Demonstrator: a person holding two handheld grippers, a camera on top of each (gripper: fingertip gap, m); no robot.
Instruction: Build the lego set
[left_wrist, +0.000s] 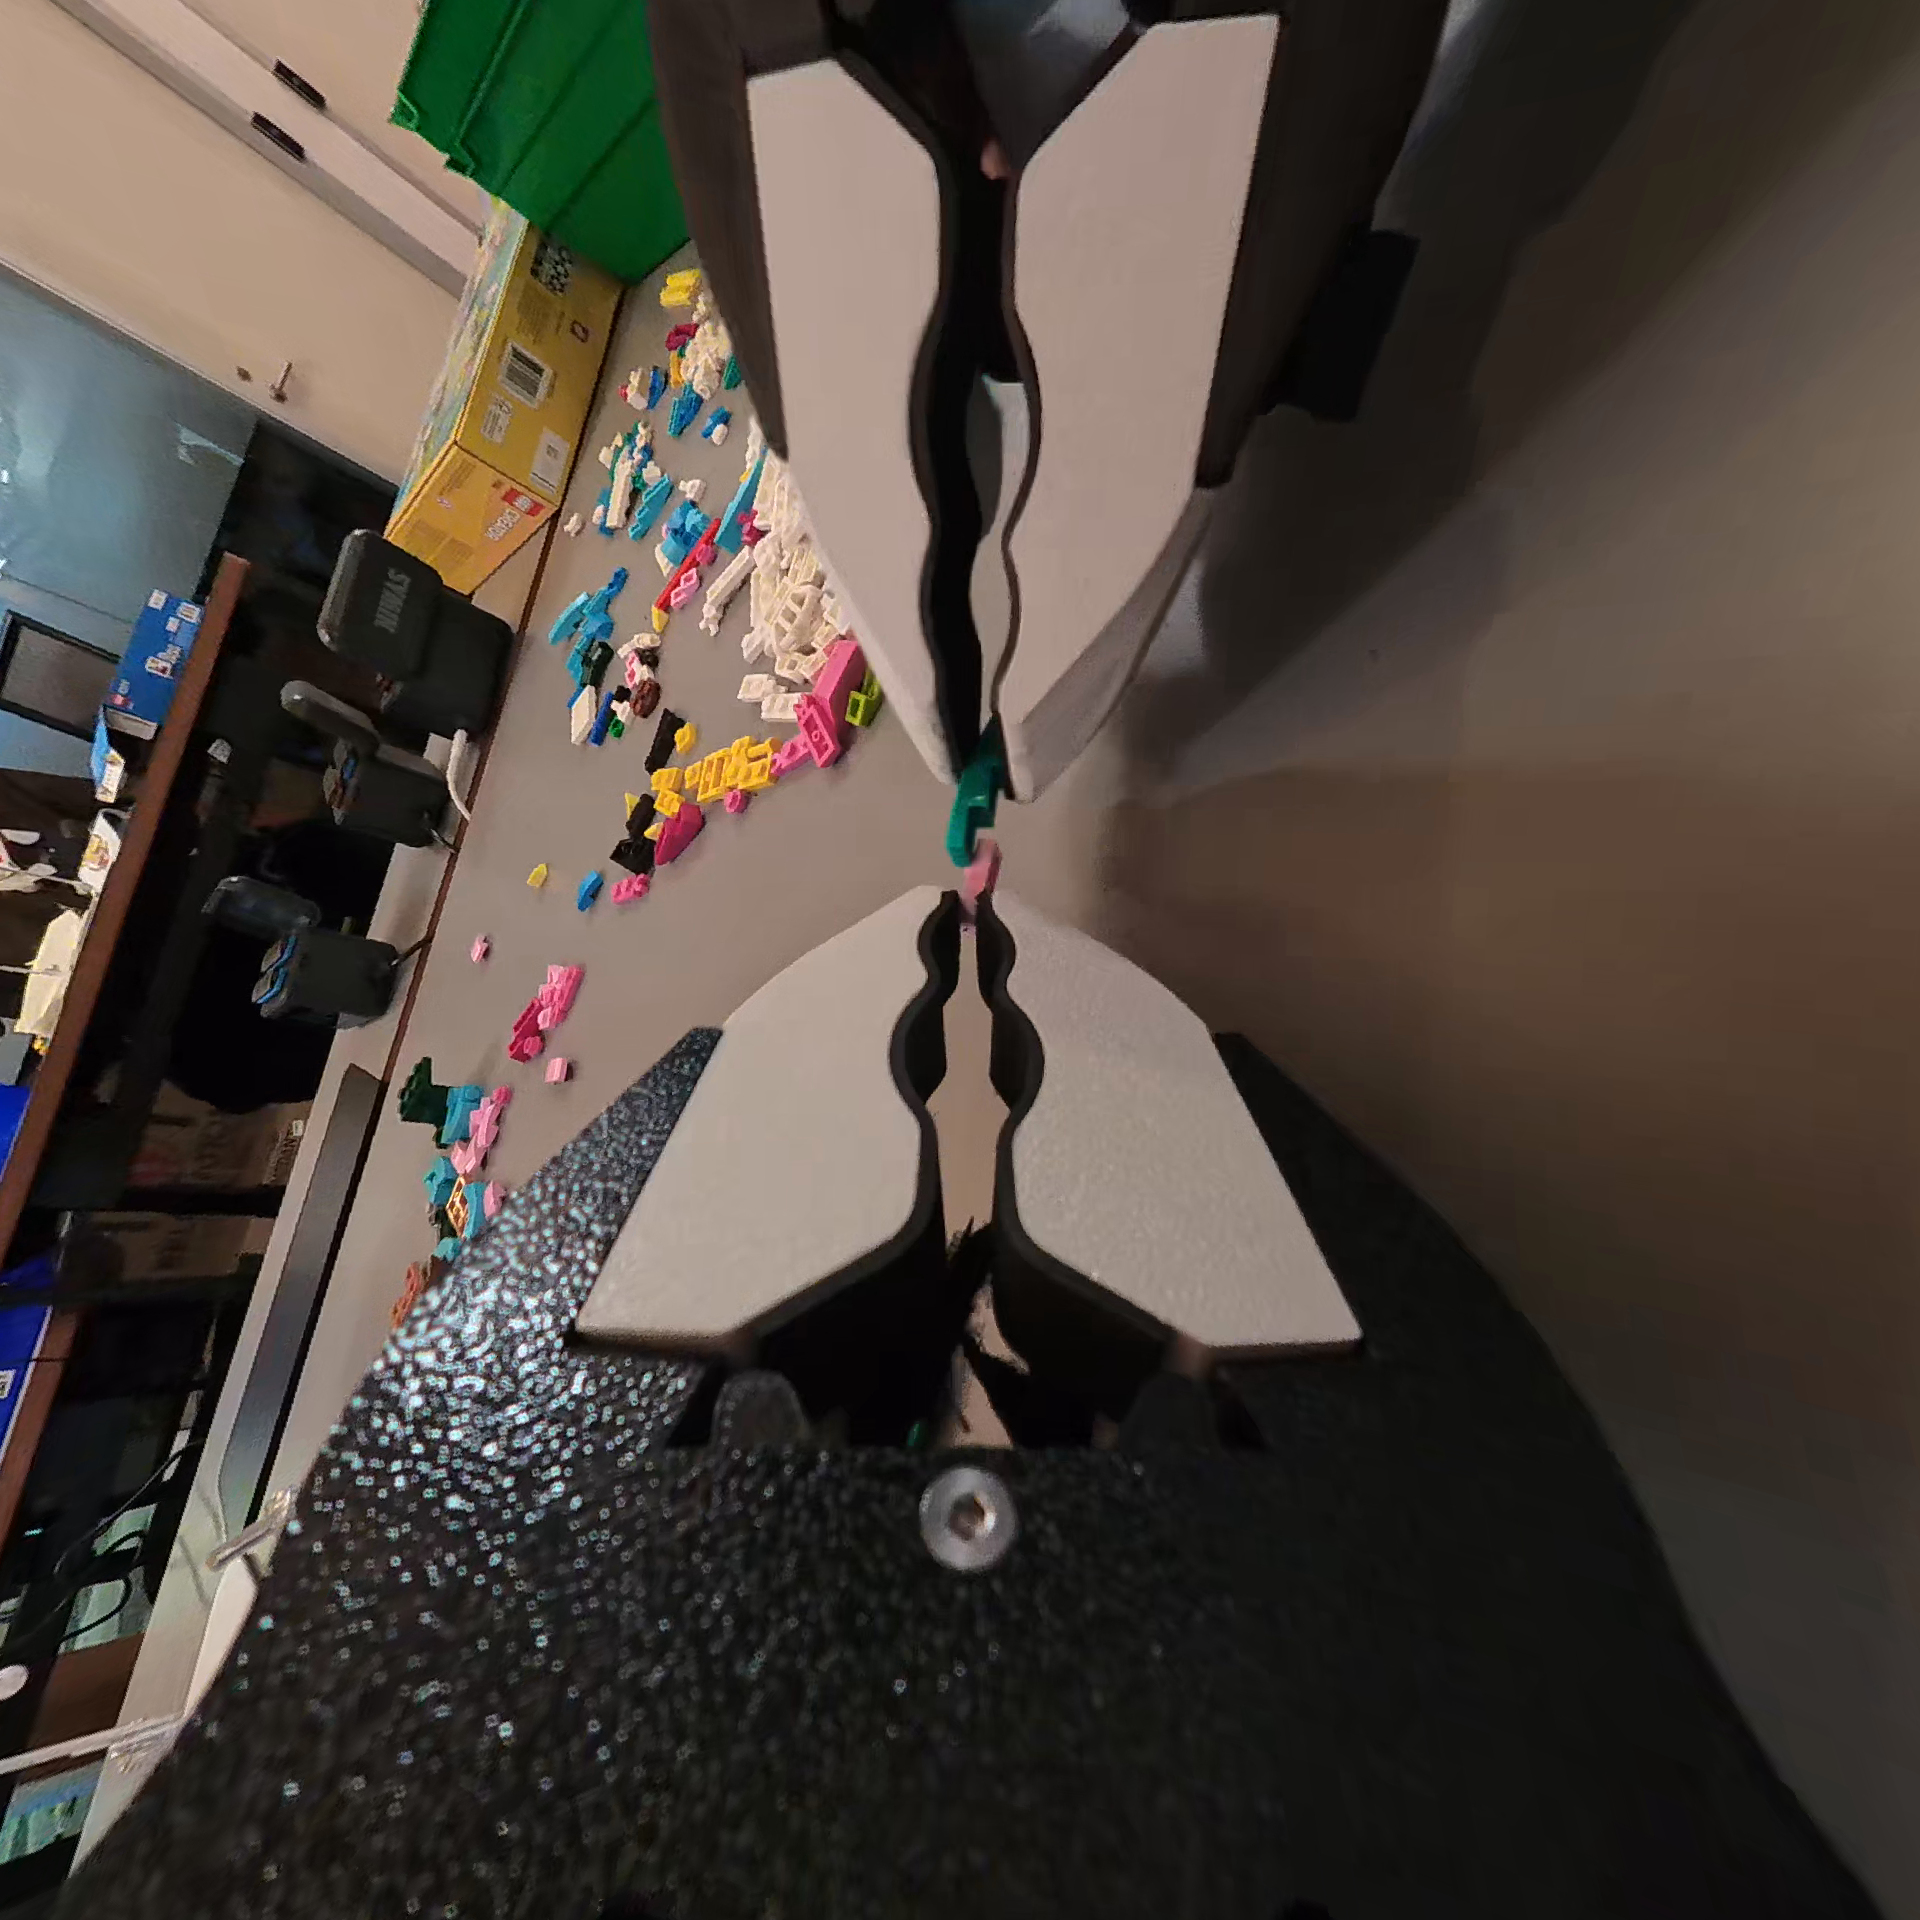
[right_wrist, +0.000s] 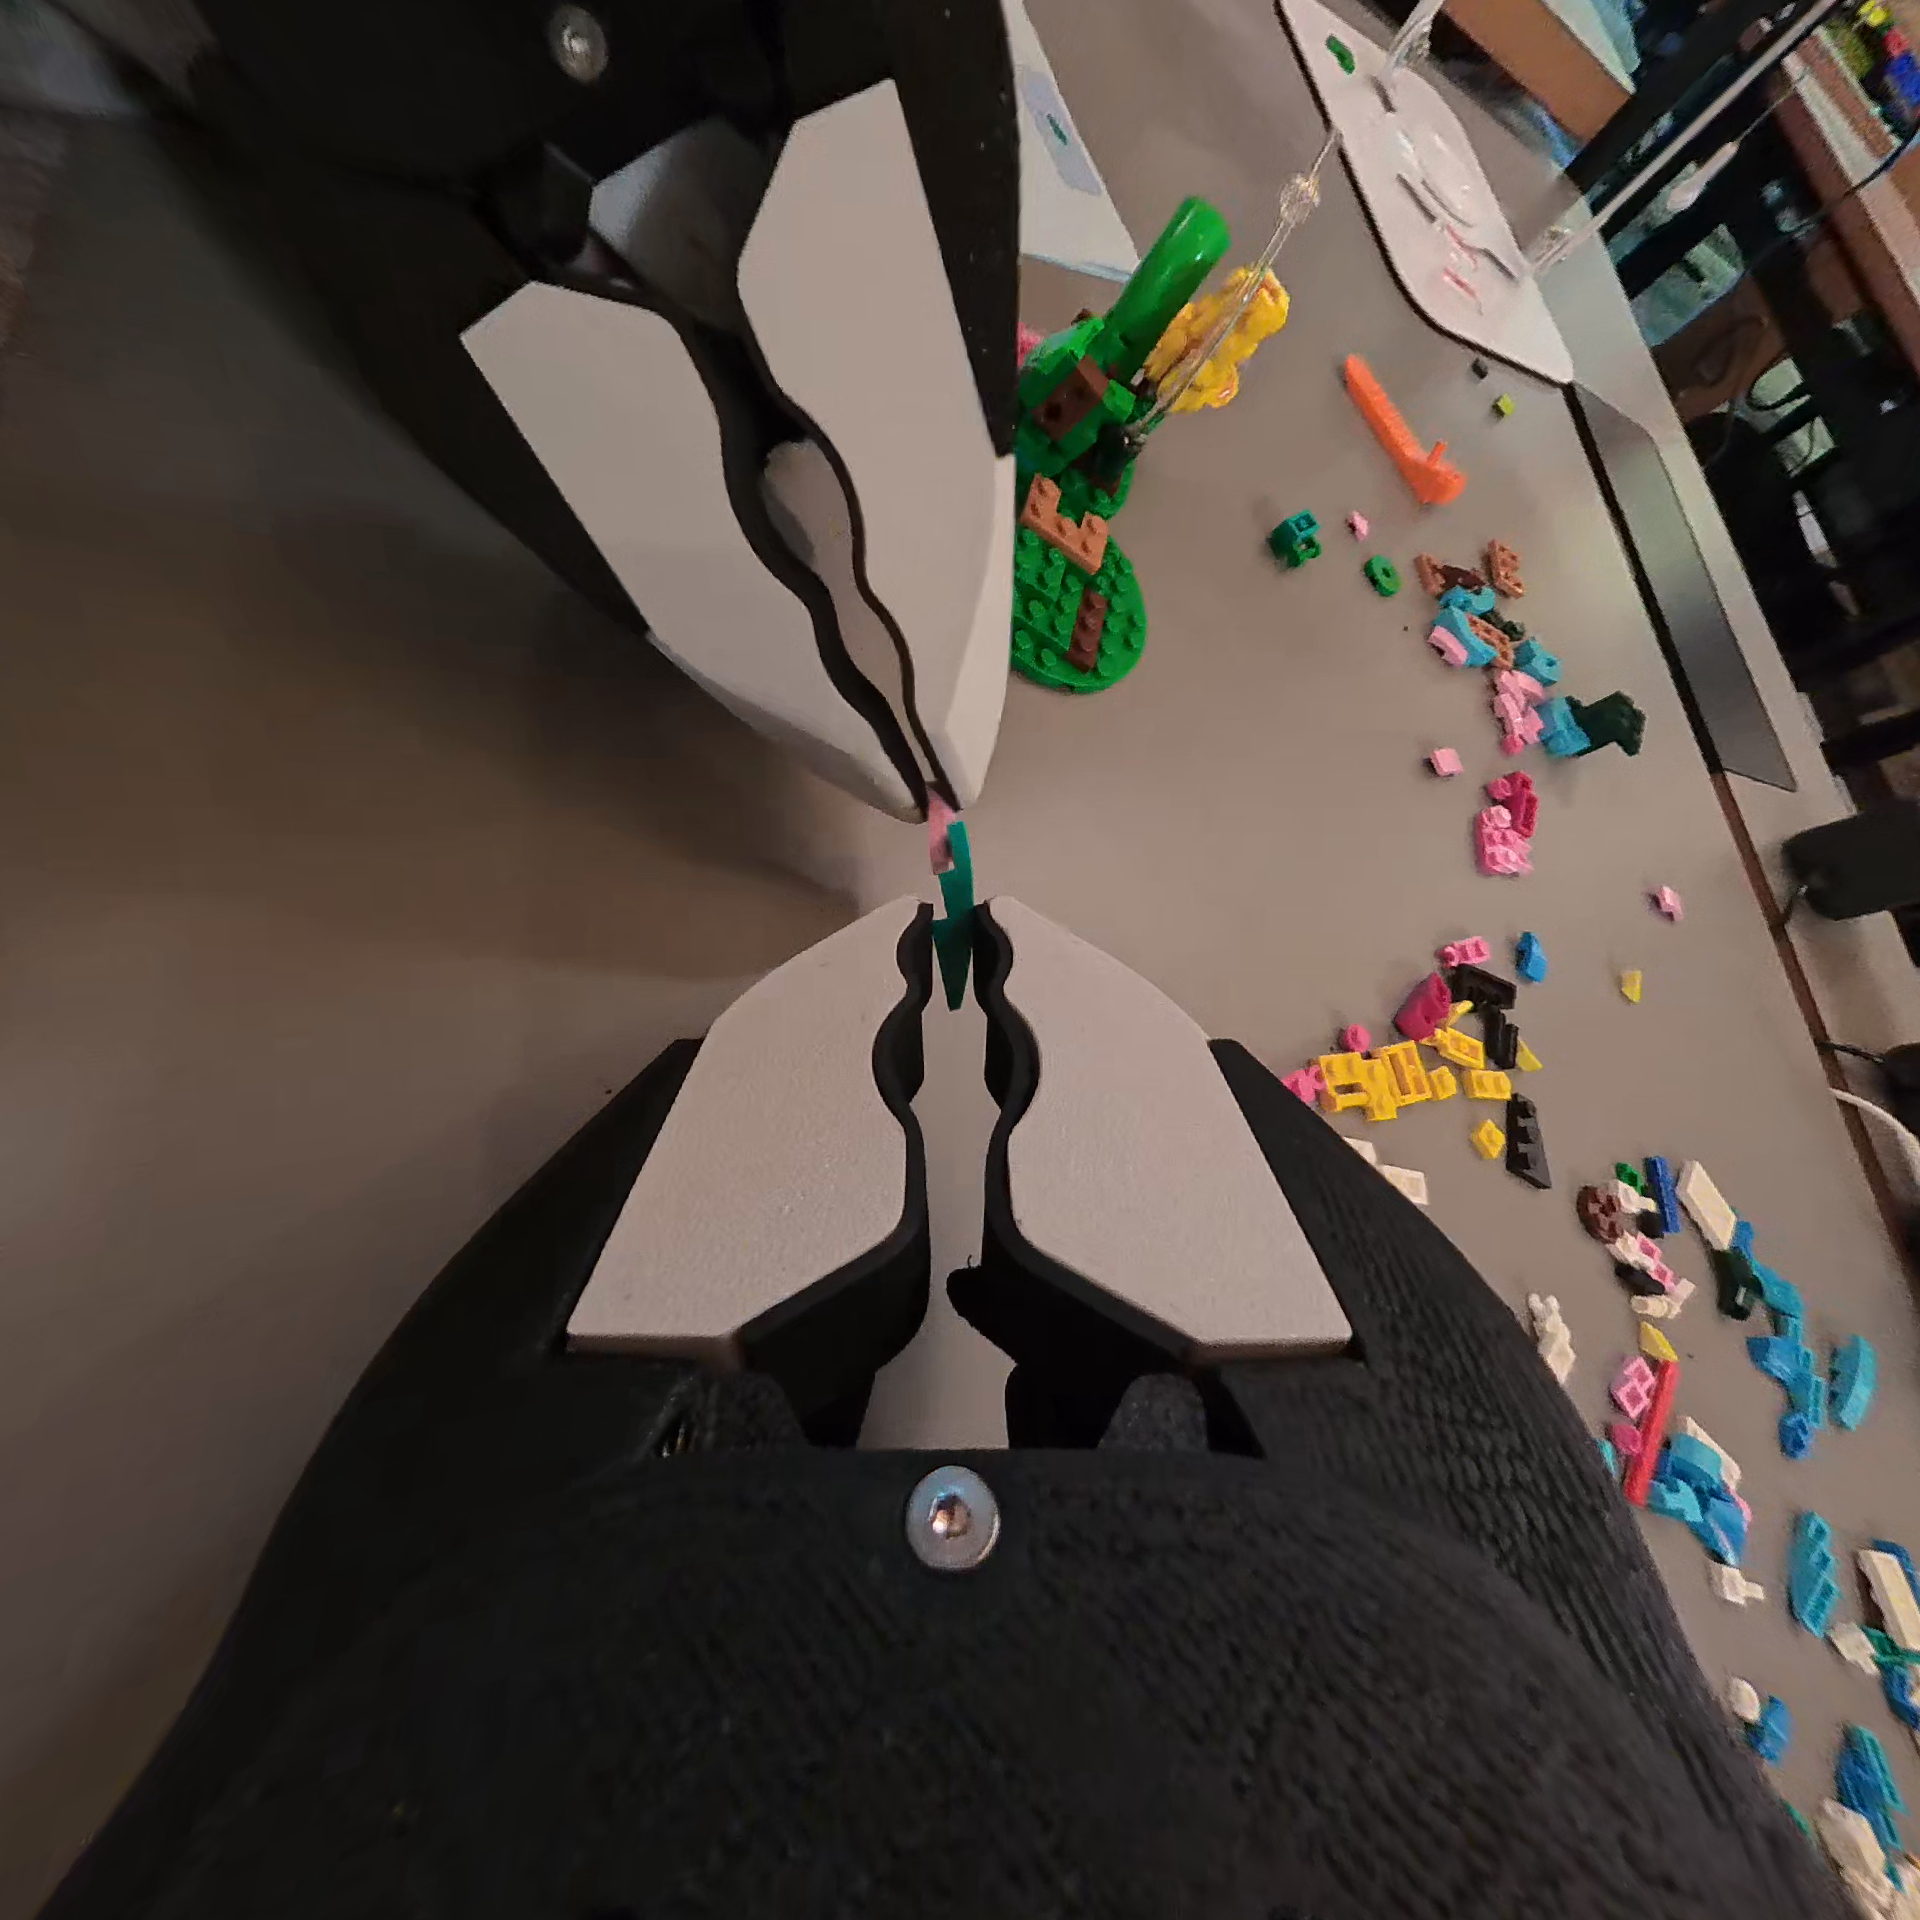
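— What did the two claws have between them?

— The left gripper (left_wrist: 970, 914), its white fingers lined with wavy black rubber, was pinched on a small pale pink brick (left_wrist: 982, 868). The right gripper (right_wrist: 956, 920), built the same way, was clamped on a thin teal piece (right_wrist: 953, 935) with a stepped, tapering outline. The two bits met tip to tip in the air above the grey table (right_wrist: 1195, 779), the grippers pointed at each other.

— And around them?

— Loose plastic bricks lay scattered over the matte tabletop: a yellow cluster (right_wrist: 1392, 1081) with black wedges, pink studded bricks (right_wrist: 1504, 836), blue curved pieces (right_wrist: 1797, 1382) and a heap of white ones (left_wrist: 790, 582). Farther off stood a glossy green model (right_wrist: 1081, 561) on a rounded studded base with brown plates, and beyond it a flat orange tool (right_wrist: 1403, 431).

— Anything at the edges?

— A yellow cardboard box (left_wrist: 499, 436) and a green plastic bin (left_wrist: 551, 114) at the table's far end, seen from the left wrist, with dark chargers (left_wrist: 405, 634) along the table's edge.
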